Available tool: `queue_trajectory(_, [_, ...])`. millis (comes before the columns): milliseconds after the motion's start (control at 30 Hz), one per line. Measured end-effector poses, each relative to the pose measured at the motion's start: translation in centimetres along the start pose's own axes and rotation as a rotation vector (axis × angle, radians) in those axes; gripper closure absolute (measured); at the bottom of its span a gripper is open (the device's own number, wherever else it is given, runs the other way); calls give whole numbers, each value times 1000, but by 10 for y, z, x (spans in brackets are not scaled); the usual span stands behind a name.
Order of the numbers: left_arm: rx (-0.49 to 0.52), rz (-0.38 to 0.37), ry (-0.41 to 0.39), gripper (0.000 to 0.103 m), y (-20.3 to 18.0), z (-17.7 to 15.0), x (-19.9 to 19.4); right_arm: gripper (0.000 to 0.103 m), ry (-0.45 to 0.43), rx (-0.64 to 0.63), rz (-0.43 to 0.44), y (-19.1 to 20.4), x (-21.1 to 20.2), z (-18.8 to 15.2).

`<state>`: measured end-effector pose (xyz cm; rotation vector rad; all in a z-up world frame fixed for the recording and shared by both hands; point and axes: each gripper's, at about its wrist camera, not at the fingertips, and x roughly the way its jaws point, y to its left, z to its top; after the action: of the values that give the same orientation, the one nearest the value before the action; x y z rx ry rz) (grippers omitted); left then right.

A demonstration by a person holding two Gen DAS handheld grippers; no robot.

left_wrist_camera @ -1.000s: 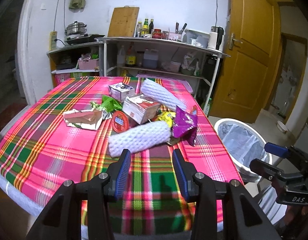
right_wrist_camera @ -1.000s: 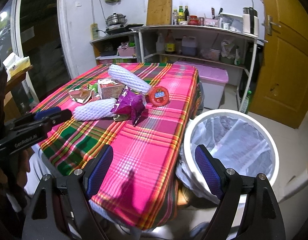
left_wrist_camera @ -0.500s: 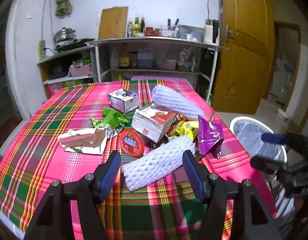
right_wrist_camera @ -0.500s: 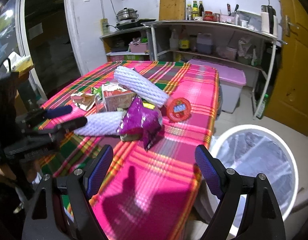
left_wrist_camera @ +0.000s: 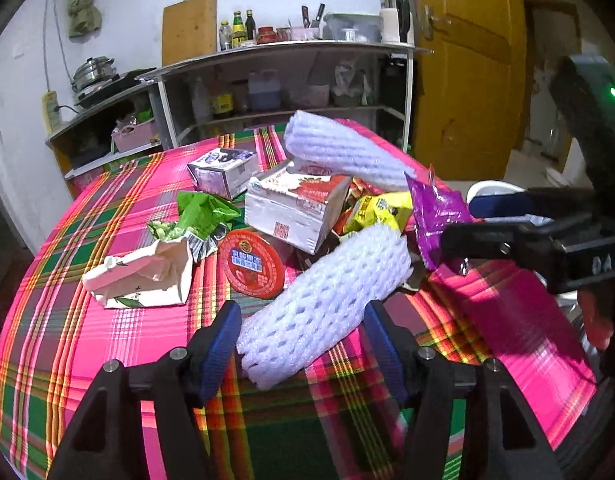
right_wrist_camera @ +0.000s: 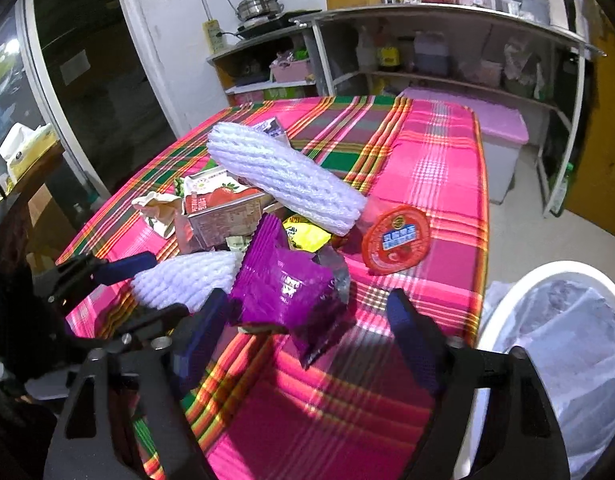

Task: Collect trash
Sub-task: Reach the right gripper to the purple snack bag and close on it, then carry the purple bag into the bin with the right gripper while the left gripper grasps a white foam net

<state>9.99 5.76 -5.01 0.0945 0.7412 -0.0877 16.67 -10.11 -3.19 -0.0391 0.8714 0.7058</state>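
A heap of trash lies on the pink plaid table. My left gripper is open, its blue pads on either side of the near end of a white foam net sleeve, which also shows in the right wrist view. My right gripper is open around a purple snack wrapper, seen in the left wrist view too. A white bin with a clear liner stands right of the table.
The heap also holds a second foam sleeve, a strawberry carton, a red round lid, a yellow wrapper, a green wrapper, a torn paper box and a small purple box. Shelves stand behind.
Both grippers have moved forward into the heap. The left jaws now straddle the near foam sleeve and the right jaws now straddle the purple wrapper.
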Motion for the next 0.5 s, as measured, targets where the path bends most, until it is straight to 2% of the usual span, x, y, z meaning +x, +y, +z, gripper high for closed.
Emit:
queue_trajectory(67, [2, -1, 5, 42, 0, -1, 2, 49, 4, 2, 4, 0, 1, 0])
queue_trajectory(200, [-29, -7, 2, 61, 3, -3, -1, 62, -4, 2, 6, 0, -1, 0])
queue_trajectory(367, [-66, -14, -4, 77, 6, -5, -6, 67, -16, 12, 11, 0, -9, -5])
queue_trajectory(500, [-94, -18, -13, 83, 5, -8, -13, 67, -26, 27, 16, -3, -20, -9])
